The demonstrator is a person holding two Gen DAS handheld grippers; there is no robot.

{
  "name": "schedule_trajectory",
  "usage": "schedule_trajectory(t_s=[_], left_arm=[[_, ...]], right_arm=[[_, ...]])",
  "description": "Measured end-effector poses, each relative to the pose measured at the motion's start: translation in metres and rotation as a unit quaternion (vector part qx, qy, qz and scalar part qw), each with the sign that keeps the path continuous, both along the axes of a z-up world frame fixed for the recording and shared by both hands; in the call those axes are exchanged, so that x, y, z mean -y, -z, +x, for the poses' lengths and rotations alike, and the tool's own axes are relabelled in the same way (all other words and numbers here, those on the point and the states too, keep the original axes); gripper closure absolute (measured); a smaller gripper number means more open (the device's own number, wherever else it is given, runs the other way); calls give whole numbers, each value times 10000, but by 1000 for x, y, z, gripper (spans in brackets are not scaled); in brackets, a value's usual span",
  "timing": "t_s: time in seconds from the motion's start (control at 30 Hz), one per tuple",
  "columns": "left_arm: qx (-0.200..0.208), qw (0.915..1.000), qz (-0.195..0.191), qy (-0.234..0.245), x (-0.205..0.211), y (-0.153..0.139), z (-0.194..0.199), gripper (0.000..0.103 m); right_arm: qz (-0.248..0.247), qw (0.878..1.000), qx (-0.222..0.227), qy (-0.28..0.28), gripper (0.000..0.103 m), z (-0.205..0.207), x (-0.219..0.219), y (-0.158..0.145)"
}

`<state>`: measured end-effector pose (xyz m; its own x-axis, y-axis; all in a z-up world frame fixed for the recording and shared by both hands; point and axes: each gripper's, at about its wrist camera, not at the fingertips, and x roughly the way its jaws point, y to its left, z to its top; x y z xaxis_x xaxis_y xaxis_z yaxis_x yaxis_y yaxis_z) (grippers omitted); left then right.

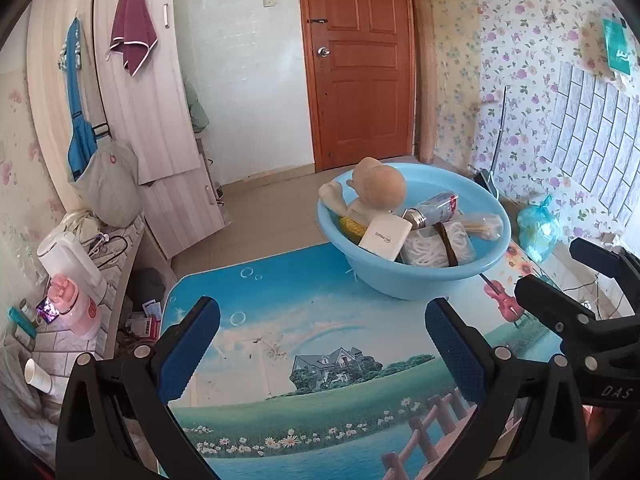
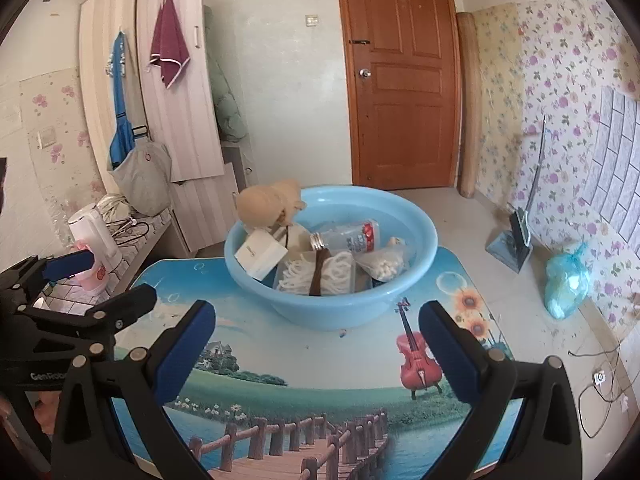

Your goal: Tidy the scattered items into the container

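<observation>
Both tools hang over the near end of the picture-printed table (image 2: 320,360), side by side. The left gripper (image 1: 320,344) has its blue pads spread wide with nothing between them, and the right gripper (image 2: 316,340) is just as wide and bare. Ahead of both sits the blue basin (image 2: 256,280), already loaded: a white box (image 1: 386,236), a bundle of white cord (image 2: 320,272), a plastic bottle (image 2: 348,238), a bag of white pellets (image 2: 386,266) and a tan plush toy (image 1: 380,188). No loose item shows on the tabletop, so the tidying looks finished.

Only the left view catches something yellow (image 1: 350,226) under the box; only the right view shows the pellets clearly.
</observation>
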<state>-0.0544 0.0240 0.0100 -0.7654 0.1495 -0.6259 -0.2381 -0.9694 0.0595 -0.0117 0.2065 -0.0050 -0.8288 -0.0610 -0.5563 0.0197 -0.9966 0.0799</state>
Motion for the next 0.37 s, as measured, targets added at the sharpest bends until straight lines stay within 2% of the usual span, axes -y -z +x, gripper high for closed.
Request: schedule_trajectory(t_s=[0.23,0.37], left_arm=[[-7,10000,-24,71,-4,-1,2,0],[-55,9999,-66,89,-5,-1,4,0]], right_arm=[[-260,9993,239,109,0,-5,-9,4],[-252,9992,260,140,0,-4,-11,6]])
